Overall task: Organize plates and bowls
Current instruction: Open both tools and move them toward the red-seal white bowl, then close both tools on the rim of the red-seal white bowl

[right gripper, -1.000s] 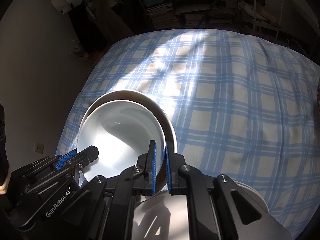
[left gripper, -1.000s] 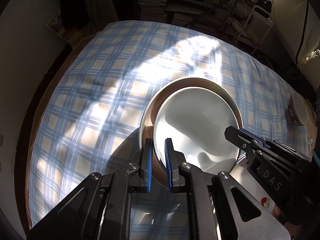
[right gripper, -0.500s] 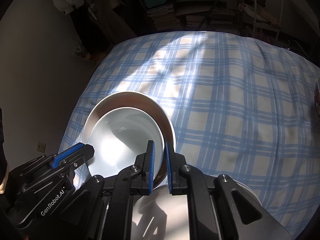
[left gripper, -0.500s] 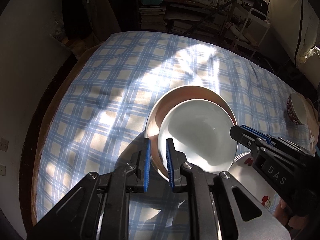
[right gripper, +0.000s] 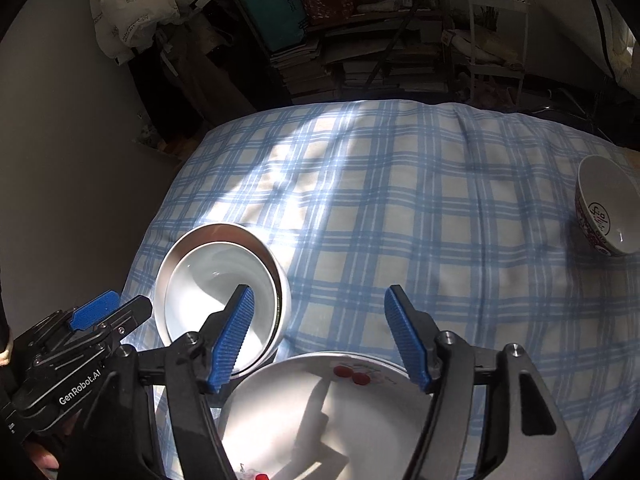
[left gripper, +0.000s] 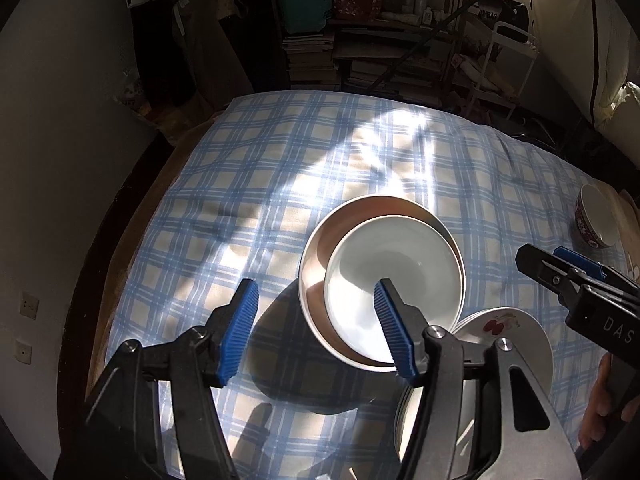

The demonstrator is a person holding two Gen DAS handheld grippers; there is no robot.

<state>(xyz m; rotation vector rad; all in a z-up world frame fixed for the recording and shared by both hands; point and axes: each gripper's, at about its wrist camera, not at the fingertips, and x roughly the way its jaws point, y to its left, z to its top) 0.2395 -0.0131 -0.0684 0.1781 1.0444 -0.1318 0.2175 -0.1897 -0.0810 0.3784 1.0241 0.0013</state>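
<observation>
Left wrist view shows both the left hand-held gripper [left gripper: 316, 330] and right hand-held gripper [right gripper: 318, 336] now let go, wide apart, leaving the white bowl [left gripper: 394, 280] nested in the bigger bowl [left gripper: 316, 248], so that stacking looks done.

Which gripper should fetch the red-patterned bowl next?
Right. The right gripper is open and empty, with the red-patterned bowl on its right side. The left gripper, also open, sits by the nested white bowls, farther away.
</observation>
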